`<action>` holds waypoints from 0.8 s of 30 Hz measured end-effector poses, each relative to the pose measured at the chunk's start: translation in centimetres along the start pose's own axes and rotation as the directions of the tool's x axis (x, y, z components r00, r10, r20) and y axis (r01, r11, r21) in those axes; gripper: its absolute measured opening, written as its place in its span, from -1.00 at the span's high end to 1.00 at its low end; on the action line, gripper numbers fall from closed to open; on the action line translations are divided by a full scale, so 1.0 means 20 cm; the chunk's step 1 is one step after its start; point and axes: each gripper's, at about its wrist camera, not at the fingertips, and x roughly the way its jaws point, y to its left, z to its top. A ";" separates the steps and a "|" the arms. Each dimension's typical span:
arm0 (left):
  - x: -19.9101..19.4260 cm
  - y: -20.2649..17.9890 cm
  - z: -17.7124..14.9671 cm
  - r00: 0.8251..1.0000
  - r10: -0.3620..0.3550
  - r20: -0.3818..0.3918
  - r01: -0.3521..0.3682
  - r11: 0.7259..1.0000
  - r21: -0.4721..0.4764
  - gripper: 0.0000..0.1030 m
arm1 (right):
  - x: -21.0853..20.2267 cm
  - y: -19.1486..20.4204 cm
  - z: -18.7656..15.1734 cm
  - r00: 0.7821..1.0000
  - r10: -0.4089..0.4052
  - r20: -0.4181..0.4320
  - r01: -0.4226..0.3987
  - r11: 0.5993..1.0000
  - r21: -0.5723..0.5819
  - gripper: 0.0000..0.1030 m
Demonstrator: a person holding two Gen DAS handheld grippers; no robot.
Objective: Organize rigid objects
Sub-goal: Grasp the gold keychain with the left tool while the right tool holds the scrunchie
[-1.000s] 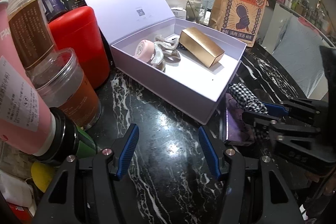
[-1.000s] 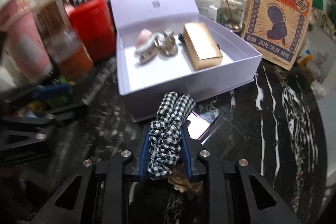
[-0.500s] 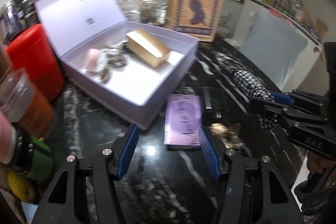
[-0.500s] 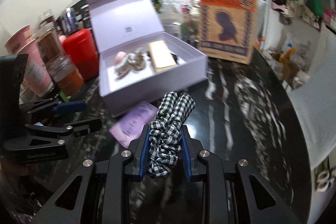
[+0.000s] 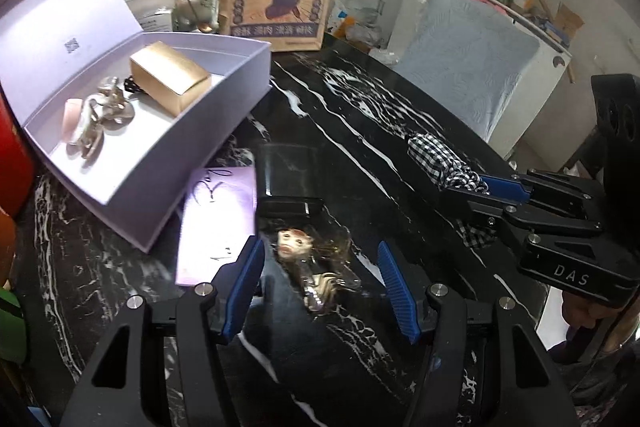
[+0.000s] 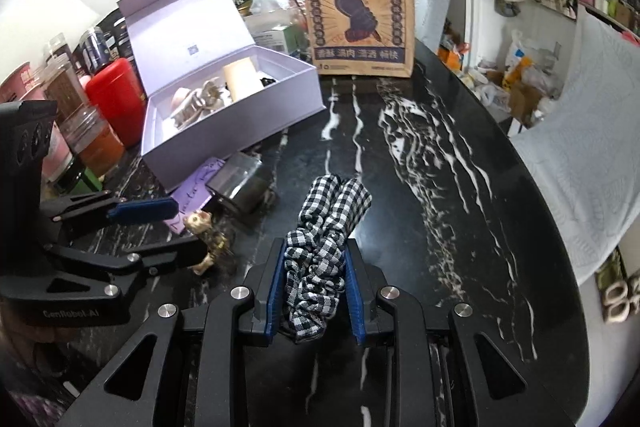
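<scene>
My right gripper (image 6: 314,291) is shut on a black-and-white checked scrunchie (image 6: 326,227), held above the black marble table (image 6: 420,187); the same scrunchie (image 5: 444,159) shows at the right of the left wrist view. My left gripper (image 5: 320,287) is open, its blue pads on either side of a small cat-like figurine (image 5: 308,263) lying on the table, not touching it. That figurine (image 6: 206,239) sits just past the left gripper's fingers (image 6: 144,209). An open lilac box (image 5: 132,115) holds a gold box (image 5: 168,81), a pink item and silvery hair clips (image 5: 100,119).
A lilac card (image 5: 216,219) and a clear case (image 5: 288,175) lie by the lilac box's front corner. A brown paper bag (image 6: 356,3) stands behind. Jars and a red canister (image 6: 116,99) crowd the left. A white-covered surface (image 6: 580,155) lies beyond the table's right edge.
Both grippers have swung rightward away from the jars and box. The figurine has come between the left pads. The scrunchie stays clamped in the right gripper.
</scene>
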 end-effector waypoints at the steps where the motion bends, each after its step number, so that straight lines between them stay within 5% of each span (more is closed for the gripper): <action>1: 0.01 -0.01 0.00 1.000 0.008 -0.006 -0.008 1.000 0.005 -0.13 | 0.00 0.00 0.00 1.000 -0.001 -0.001 0.001 1.000 -0.001 0.48; 18: 0.11 -0.04 -0.02 0.998 -0.043 -0.046 0.044 0.999 0.009 -0.13 | 0.07 -0.03 -0.03 0.999 0.028 -0.037 -0.028 1.000 0.013 0.48; 24: 0.15 -0.07 -0.04 0.999 0.009 -0.034 -0.007 0.998 0.059 -0.07 | 0.08 0.01 -0.07 0.998 0.024 -0.052 -0.026 0.999 -0.030 0.47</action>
